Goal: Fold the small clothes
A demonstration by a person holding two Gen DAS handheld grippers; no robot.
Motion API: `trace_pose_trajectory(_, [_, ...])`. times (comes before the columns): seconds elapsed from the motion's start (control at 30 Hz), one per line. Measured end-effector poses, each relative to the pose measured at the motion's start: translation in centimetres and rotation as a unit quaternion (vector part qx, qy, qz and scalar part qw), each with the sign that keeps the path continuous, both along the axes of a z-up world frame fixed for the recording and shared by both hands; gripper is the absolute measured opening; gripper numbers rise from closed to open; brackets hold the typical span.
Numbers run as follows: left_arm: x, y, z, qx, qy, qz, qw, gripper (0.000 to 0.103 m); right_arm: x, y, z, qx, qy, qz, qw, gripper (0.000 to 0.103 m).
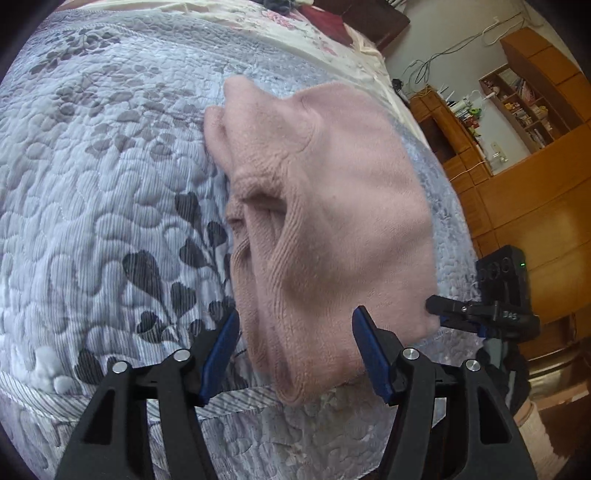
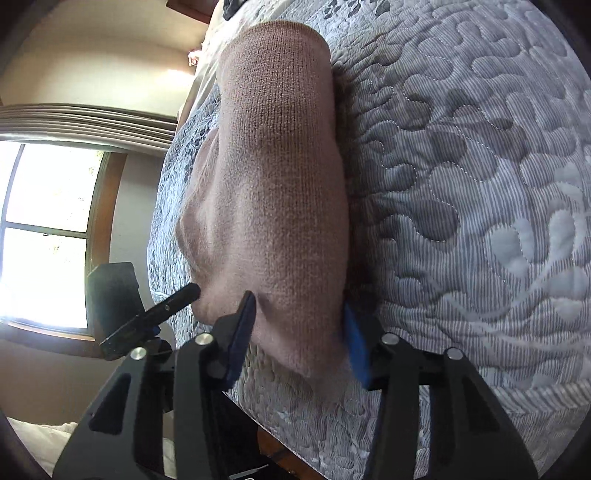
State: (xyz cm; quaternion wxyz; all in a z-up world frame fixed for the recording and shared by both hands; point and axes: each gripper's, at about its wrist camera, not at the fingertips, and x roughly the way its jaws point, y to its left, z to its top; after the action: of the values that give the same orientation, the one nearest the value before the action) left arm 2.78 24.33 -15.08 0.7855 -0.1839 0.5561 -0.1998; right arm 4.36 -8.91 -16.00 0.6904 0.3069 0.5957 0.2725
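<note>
A pink knit garment (image 1: 332, 206) lies folded over on the blue-grey quilted bedspread (image 1: 92, 184), close to the bed's near edge. My left gripper (image 1: 295, 332) is open, and the garment's near hem hangs between its blue pads (image 1: 221, 350) without being pinched. In the right wrist view the same garment (image 2: 273, 184) runs away from the camera. My right gripper (image 2: 299, 314) is open astride its near corner. The right gripper's tips (image 1: 436, 310) touch the garment's right corner in the left wrist view. The left gripper's finger (image 2: 184, 293) shows at the garment's left edge.
The bed edge (image 1: 258, 402) runs just under both grippers. Wooden cabinets and shelves (image 1: 517, 129) stand beyond the bed on the right. A bright window (image 2: 44, 236) is on the left. A floral sheet (image 1: 295, 26) covers the far end of the bed.
</note>
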Motion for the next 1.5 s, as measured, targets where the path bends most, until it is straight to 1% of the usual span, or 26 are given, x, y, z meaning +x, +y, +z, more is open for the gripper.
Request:
trace_pose_trajectory(0.03, [-0.2,0.2,-0.5,0.008,0.006,0.004,0.9999,0.064,-0.2,-0.1,0.0,-0.001,0.002,-0.004,1.000,0.035])
trace_pose_trajectory(0.07, [-0.3,0.5,-1.0,0.006,0.012,0.009,0.9999,0.064,-0.3,-0.2,-0.2,-0.002,0.005,-0.007,1.000,0.033])
trace_pose_trajectory(0.13, [-0.4,1.0,-1.6,-0.002,0.019,0.017,0.9997,0.065,-0.5,-0.9,-0.8,-0.011,0.013,-0.007,1.000,0.032])
trace_pose_trajectory(0.2, [-0.6,1.1,-1.9,-0.002,0.017,0.017,0.9997,0.065,-0.9,-1.1,-1.2,-0.029,0.015,-0.004,0.999,0.032])
trace_pose_trajectory(0.27, [-0.9,1.0,-1.8,0.004,0.013,0.016,0.9998,0.065,-0.9,-1.4,-1.7,-0.033,0.022,-0.010,0.999,0.033])
trace_pose_trajectory(0.33, [-1.3,0.7,-1.6,0.012,0.014,0.017,0.9997,0.065,-1.2,-1.5,-1.7,-0.035,0.022,-0.015,0.999,0.038])
trace_pose_trajectory(0.37, [-1.6,0.6,-1.4,0.016,0.018,0.019,0.9995,0.065,-1.6,-1.8,-1.6,-0.041,0.021,-0.017,0.999,0.044])
trace_pose_trajectory(0.4, [-1.9,0.4,-1.1,0.019,0.021,0.020,0.9994,0.065,-1.9,-1.9,-1.4,-0.052,0.022,-0.016,0.998,0.057])
trace_pose_trajectory(0.43, [-2.3,0.3,-0.6,0.022,0.023,0.021,0.9993,0.064,-2.4,-1.8,-1.0,-0.065,0.018,-0.012,0.998,0.061])
trace_pose_trajectory(0.47, [-2.6,0.2,-0.2,0.026,0.022,0.022,0.9992,0.064,-2.4,-1.3,-0.2,-0.077,0.010,-0.010,0.997,0.068])
trace_pose_trajectory(0.5, [-3.0,0.1,0.3,0.034,0.018,0.025,0.9990,0.064,-2.8,-1.1,0.4,-0.092,0.004,-0.009,0.996,0.080])
trace_pose_trajectory(0.57, [-3.8,-0.1,1.3,0.043,0.013,0.027,0.9986,0.064,-3.4,-0.8,1.6,-0.143,-0.005,-0.012,0.990,0.091])
trace_pose_trajectory(0.63, [-4.7,-0.4,2.4,0.056,0.007,0.033,0.9978,0.065,-4.3,-0.7,2.8,-0.188,-0.018,-0.017,0.982,0.091])
trace_pose_trajectory(0.7, [-5.7,-0.7,3.6,0.070,0.000,0.041,0.9967,0.070,-5.2,-0.3,3.7,-0.226,-0.016,-0.021,0.974,0.092])
trace_pose_trajectory(0.77, [-6.6,-0.9,4.6,0.080,-0.009,0.051,0.9955,0.073,-6.1,0.0,4.7,-0.249,-0.033,-0.025,0.968,0.092])
trace_pose_trajectory(0.9, [-8.1,-1.7,6.6,0.117,-0.023,0.058,0.9911,0.078,-8.3,0.6,6.7,-0.298,-0.063,-0.026,0.952,0.092])
trace_pose_trajectory(1.07, [-10.0,-2.7,9.0,0.149,-0.044,0.060,0.9860,0.082,-10.2,1.7,9.0,-0.308,-0.086,-0.038,0.947,0.092])
trace_pose_trajectory(1.13, [-10.8,-3.0,9.8,0.159,-0.052,0.057,0.9842,0.083,-10.7,2.4,9.9,-0.320,-0.090,-0.039,0.942,0.095])
trace_pose_trajectory(1.2, [-11.3,-3.1,10.4,0.165,-0.057,0.053,0.9831,0.083,-11.3,2.9,10.8,-0.331,-0.099,-0.042,0.937,0.095])
trace_pose_trajectory(1.27, [-12.1,-3.1,11.0,0.169,-0.066,0.053,0.9820,0.083,-11.8,3.4,11.6,-0.334,-0.111,-0.040,0.935,0.095])
trace_pose_trajectory(1.5, [-14.0,-2.6,13.4,0.185,-0.092,0.065,0.9763,0.083,-14.2,5.0,14.4,-0.358,-0.148,-0.045,0.921,0.099])
